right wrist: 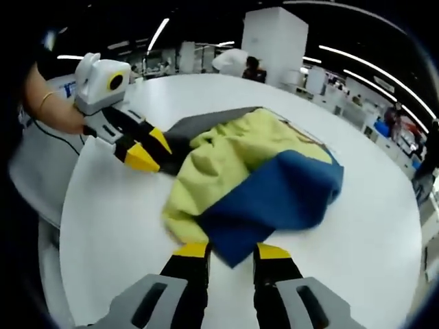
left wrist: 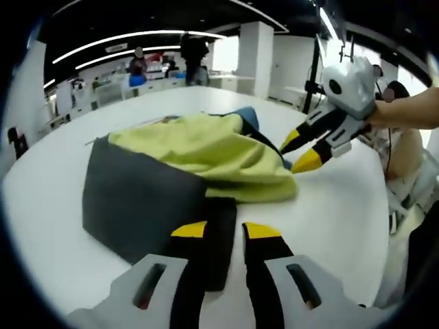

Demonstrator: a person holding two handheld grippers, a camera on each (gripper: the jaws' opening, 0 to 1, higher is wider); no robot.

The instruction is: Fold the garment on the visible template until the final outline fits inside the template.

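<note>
A crumpled yellow-green garment with a blue side lies partly on a dark grey template sheet on the white table. My left gripper is open at the template's near corner, and the corner's dark edge reaches in between the jaws. The right gripper view has it at the template's edge, beside the yellow cloth. My right gripper is open with the blue corner of the garment lying between its jaws. Seen from the left gripper view, the right gripper sits at the garment's far right edge.
The white table is large and rounded, with bare surface around the cloth. A person's arm holds the right gripper and a hand holds the left. People and white pillars stand far behind the table.
</note>
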